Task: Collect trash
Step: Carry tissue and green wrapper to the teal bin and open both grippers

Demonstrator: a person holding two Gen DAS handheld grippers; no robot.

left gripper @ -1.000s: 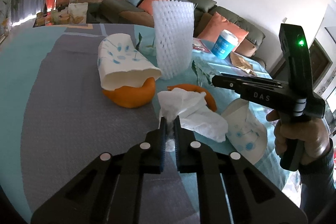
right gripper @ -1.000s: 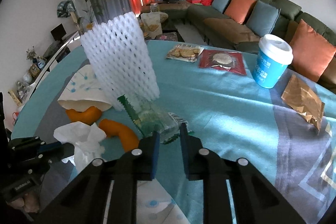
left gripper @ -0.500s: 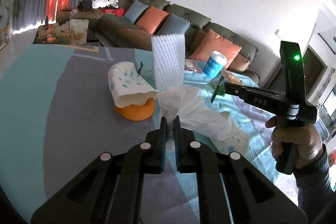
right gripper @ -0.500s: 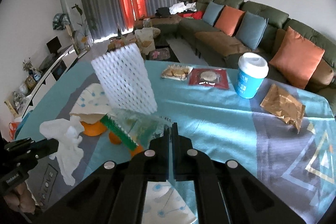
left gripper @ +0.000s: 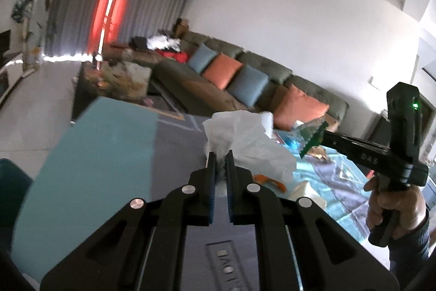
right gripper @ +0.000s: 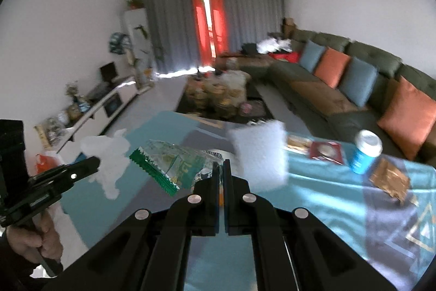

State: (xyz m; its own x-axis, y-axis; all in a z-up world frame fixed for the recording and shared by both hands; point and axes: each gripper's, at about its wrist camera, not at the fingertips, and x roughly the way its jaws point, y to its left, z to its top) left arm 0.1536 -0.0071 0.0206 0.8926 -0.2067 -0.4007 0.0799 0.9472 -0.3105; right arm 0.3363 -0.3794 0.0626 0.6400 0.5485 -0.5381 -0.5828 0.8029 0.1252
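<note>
My left gripper [left gripper: 220,157] is shut on a crumpled white tissue [left gripper: 245,141], held in the air above the table; the right wrist view shows the same tissue [right gripper: 109,162] at the left. My right gripper [right gripper: 221,168] is shut on a clear plastic wrapper with a green serrated edge [right gripper: 169,165], also lifted off the table. In the left wrist view that wrapper [left gripper: 310,137] hangs from the right gripper's tip [left gripper: 325,135] at the right. An orange peel [left gripper: 268,179] lies on the table below the tissue.
On the teal and grey tablecloth [right gripper: 313,198] stand a white foam net sleeve [right gripper: 259,154], a blue cup with a white lid [right gripper: 365,152], a red packet [right gripper: 325,152], a biscuit packet [right gripper: 295,141] and a brown wrapper [right gripper: 389,179]. A sofa [right gripper: 340,78] runs behind the table.
Both grippers rose and tipped upward, lifting the tissue and the wrapper off the table. The right gripper closed on the wrapper. The table items now sit lower in both views.
</note>
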